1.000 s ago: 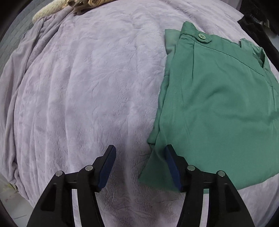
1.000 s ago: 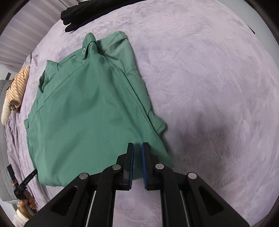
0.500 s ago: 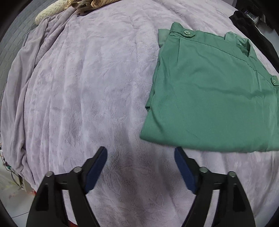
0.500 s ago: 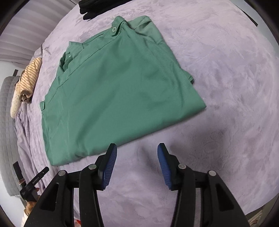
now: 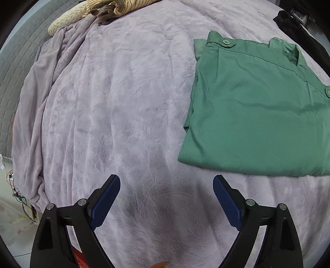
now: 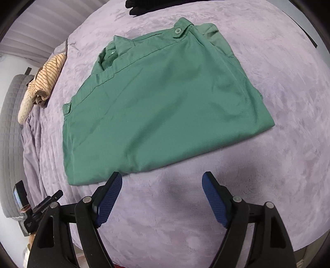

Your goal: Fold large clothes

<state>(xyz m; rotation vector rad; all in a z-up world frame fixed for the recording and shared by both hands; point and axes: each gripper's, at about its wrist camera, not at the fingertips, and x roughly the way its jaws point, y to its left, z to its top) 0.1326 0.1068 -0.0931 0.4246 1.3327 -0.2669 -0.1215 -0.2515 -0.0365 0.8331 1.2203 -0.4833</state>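
A green shirt lies folded into a flat rectangle on the lilac blanket, with its collar and button tabs at the far edge. In the left wrist view it sits at the right, beyond my left gripper, whose jaws are opening over bare blanket with nothing between them. In the right wrist view the green shirt fills the middle. My right gripper hovers just short of its near edge, jaws opening and empty; the left fingertip overlaps the hem in the picture.
A striped beige garment is bunched at the far left of the bed, seen also as a striped beige garment. Dark clothes lie at the far edge. The other gripper shows at lower left. A grey padded headboard borders the left.
Both grippers let go of the shirt's near hem, opened wide and drew back toward me. The shirt now lies flat and farther away in both views.
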